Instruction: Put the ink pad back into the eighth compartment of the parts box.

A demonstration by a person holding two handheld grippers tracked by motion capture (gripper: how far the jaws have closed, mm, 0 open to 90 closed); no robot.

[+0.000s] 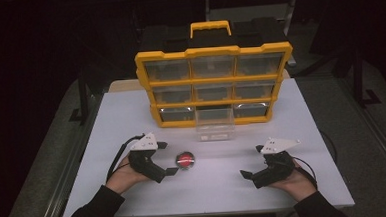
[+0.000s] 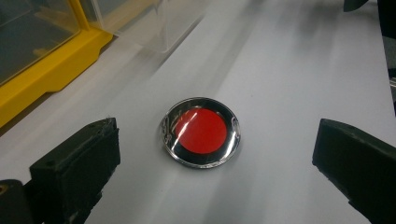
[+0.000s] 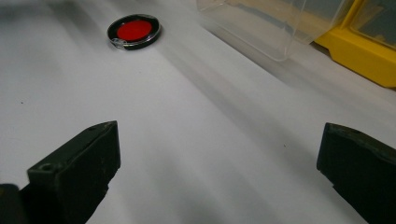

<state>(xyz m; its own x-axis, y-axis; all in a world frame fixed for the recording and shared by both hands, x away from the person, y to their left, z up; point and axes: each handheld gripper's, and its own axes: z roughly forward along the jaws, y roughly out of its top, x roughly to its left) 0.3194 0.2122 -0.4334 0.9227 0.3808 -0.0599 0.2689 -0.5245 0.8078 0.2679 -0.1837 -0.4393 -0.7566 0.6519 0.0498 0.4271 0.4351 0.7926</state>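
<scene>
Disc point(image 1: 185, 160) with the red middle is lying flat near the table's point(image 1: 291, 108) front edge, just ahead of the left gripper point(image 1: 169, 159), whose wide-open, empty jaws are lining up either side of it.

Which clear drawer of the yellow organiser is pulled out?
The bottom-row middle clear drawer; it juts onto the white table, the other eight sit flush.

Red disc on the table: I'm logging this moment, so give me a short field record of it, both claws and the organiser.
disc: red disc with black rim, flat on the white table, untouched
left claw: left claw open, jaws either side of the disc, apart from it
right claw: right claw open, holding nothing, far from the disc
organiser: yellow organiser upright at the back
drawer: clear drawer, bottom middle, pulled out
</scene>
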